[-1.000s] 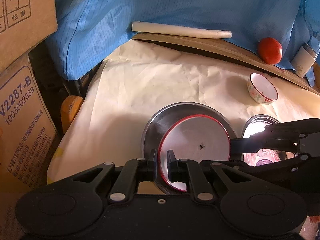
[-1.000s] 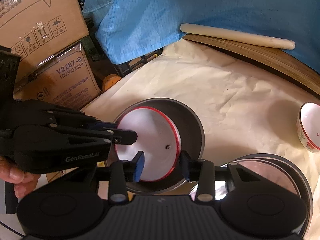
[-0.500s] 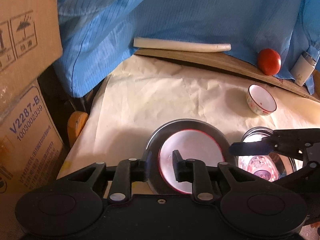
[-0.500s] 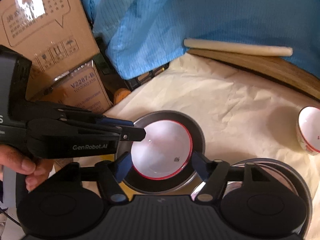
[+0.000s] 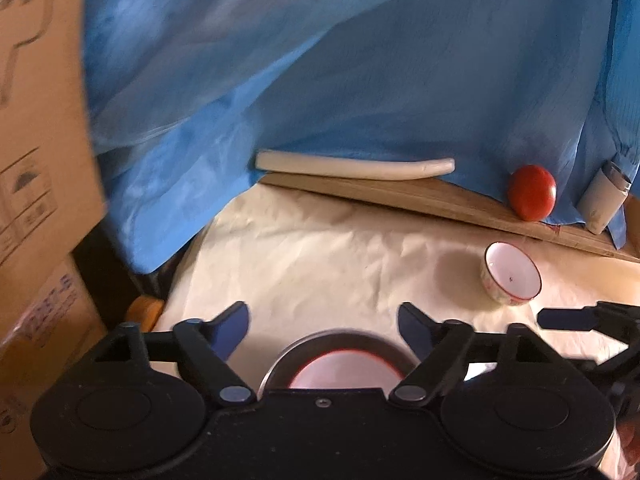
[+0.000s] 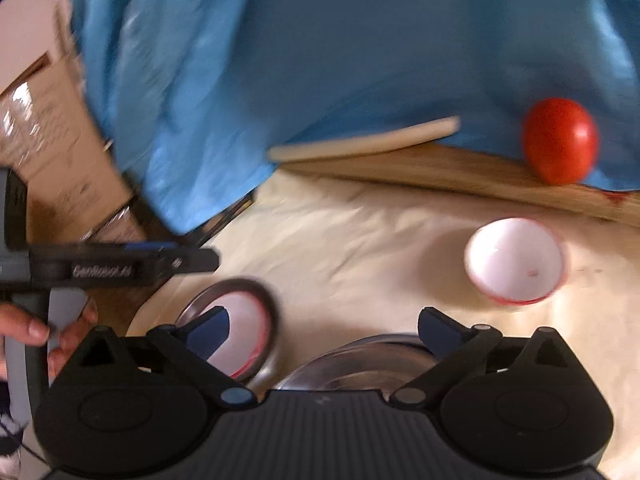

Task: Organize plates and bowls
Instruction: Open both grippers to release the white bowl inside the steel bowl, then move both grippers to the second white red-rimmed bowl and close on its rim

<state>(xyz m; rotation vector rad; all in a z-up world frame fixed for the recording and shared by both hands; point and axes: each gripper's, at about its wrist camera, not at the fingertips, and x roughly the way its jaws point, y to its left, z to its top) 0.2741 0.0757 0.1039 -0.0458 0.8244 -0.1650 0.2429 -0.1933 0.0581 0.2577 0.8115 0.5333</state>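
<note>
- Left wrist view: my left gripper (image 5: 322, 322) is spreading wide with nothing between its jaws; below it the red-rimmed white plate (image 5: 346, 370) is lying inside the round steel pan (image 5: 340, 338). A small white bowl (image 5: 512, 278) is standing empty on creased cream paper (image 5: 320, 256), blue cloth (image 5: 360, 80) draping behind.
- Right wrist view: my right gripper (image 6: 324, 330) is likewise opening wide and empty over a second steel pan (image 6: 372, 354); a glossy tomato (image 6: 560, 140) is resting on the wooden board (image 6: 440, 168).

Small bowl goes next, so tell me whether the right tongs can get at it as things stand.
Probably yes. The right tongs stand open and empty, and the small red-rimmed bowl sits alone, upright on bare paper just ahead of their right finger, nothing between.
</note>
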